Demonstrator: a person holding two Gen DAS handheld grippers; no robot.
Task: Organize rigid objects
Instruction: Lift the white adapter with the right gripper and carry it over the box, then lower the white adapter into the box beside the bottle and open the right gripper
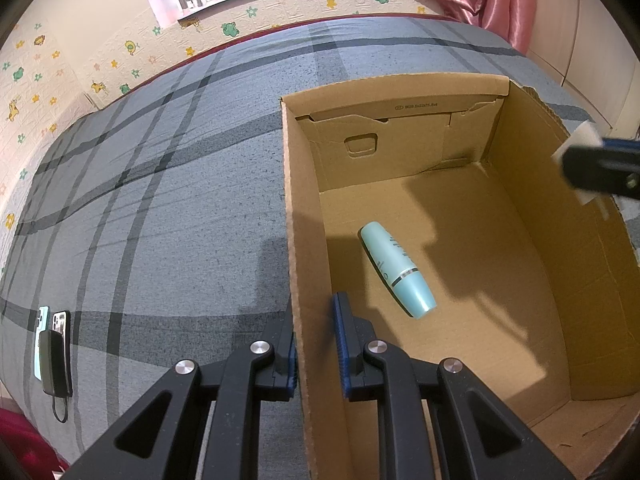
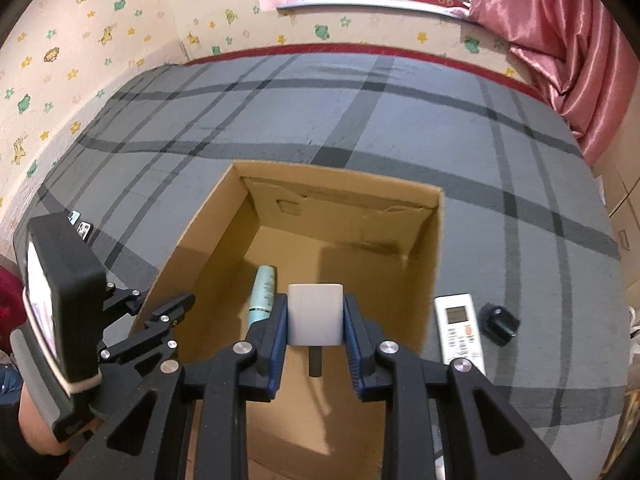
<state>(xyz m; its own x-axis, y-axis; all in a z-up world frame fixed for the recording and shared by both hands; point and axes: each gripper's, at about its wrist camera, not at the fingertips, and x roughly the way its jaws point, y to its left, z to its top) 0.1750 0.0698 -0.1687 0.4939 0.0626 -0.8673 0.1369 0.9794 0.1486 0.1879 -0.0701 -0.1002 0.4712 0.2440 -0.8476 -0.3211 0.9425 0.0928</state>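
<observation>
An open cardboard box [image 1: 304, 216] [image 2: 432, 248] sits on a grey plaid bed. A teal bottle [image 1: 398, 270] [image 2: 263, 294] lies on its floor. My left gripper [image 1: 316, 344] is shut on the box's left wall, one finger on each side. It also shows in the right wrist view [image 2: 160, 320]. My right gripper [image 2: 316, 320] is shut on a white block [image 2: 316, 314] with a dark stub below it, held above the box's inside. It also shows at the right edge of the left wrist view [image 1: 580, 164].
A white remote [image 2: 460, 330] and a small black object [image 2: 499, 323] lie on the bed right of the box. Phones and a black power bank [image 1: 54, 356] lie far left. Wall with stickers, window and pink curtain [image 2: 560, 40] stand behind the bed.
</observation>
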